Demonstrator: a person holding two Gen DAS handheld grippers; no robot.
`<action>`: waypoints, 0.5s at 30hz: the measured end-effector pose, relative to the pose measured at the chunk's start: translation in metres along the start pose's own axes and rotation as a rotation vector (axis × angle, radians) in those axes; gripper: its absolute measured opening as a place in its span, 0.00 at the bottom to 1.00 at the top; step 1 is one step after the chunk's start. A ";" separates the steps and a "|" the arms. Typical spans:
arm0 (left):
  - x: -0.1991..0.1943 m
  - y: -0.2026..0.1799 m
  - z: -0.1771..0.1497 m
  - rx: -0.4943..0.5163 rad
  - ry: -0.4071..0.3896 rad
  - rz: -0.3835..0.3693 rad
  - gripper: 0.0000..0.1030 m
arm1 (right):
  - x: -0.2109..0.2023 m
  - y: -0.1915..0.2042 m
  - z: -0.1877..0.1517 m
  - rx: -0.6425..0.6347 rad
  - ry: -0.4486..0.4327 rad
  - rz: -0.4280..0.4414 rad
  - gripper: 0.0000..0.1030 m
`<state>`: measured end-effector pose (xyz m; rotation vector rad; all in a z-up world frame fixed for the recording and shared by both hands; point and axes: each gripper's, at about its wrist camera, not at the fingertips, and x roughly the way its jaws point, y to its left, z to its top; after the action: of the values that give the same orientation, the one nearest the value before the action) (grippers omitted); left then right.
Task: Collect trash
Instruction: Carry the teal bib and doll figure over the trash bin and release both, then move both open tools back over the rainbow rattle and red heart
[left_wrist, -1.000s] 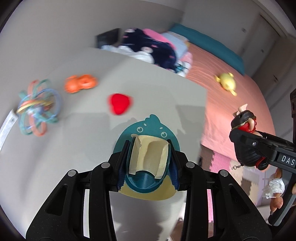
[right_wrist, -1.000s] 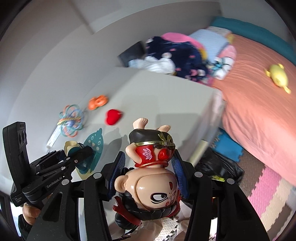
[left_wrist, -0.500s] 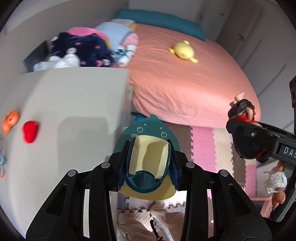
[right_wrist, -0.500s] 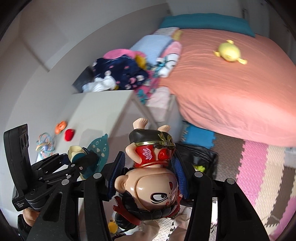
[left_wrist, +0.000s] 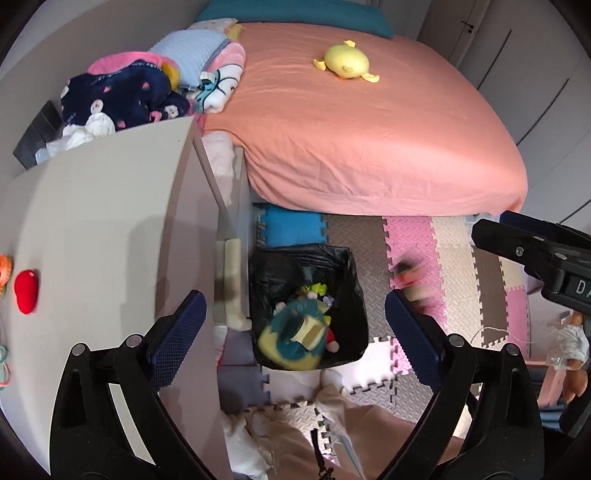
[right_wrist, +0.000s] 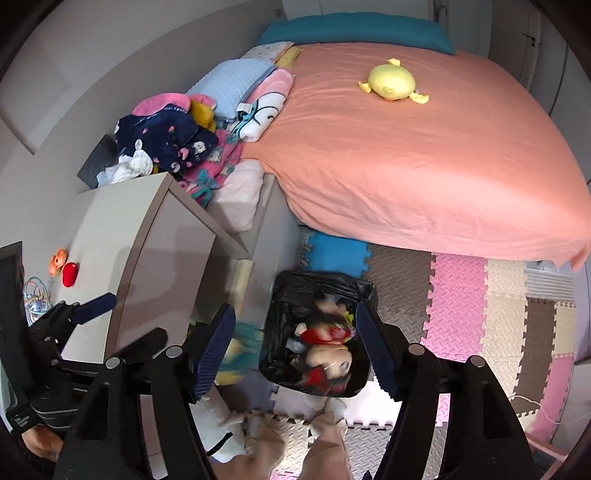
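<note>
1. Bin (left_wrist: 354, 280), black-bag-lined and square, stands on the foam puzzle-mat floor (left_wrist: 410, 236) beside the grey counter (left_wrist: 92, 229).
2. Left gripper (left_wrist: 295, 325) points steeply down over it, jaws opening with nothing between them; teal-and-cream penguin toy (left_wrist: 291, 338) blurred inside the bin.
3. Right gripper (right_wrist: 295, 347) tilted likewise, jaws opening, empty; glossy plastic doll figure (right_wrist: 328, 354) blurred inside the bin.
4. Red toy (left_wrist: 26, 291) lies on the counter.

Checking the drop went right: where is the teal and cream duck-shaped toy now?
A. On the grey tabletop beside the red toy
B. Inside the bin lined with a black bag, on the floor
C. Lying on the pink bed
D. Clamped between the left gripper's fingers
B: the teal and cream duck-shaped toy lies inside the black-lined bin, below the left gripper, whose opening jaws have nothing between them.
</note>
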<state>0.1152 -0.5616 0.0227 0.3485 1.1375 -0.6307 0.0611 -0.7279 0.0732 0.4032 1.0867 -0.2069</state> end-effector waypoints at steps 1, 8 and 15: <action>-0.001 0.002 0.001 -0.005 -0.002 0.006 0.91 | -0.001 -0.002 0.001 0.005 -0.002 0.005 0.67; -0.006 0.026 -0.004 -0.082 -0.011 0.014 0.91 | -0.005 0.007 0.001 -0.020 -0.012 0.033 0.67; -0.026 0.069 -0.030 -0.179 -0.032 0.060 0.91 | 0.000 0.055 -0.001 -0.106 -0.007 0.098 0.67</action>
<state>0.1295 -0.4841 0.0311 0.2178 1.1396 -0.4764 0.0802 -0.6776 0.0848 0.3599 1.0632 -0.0633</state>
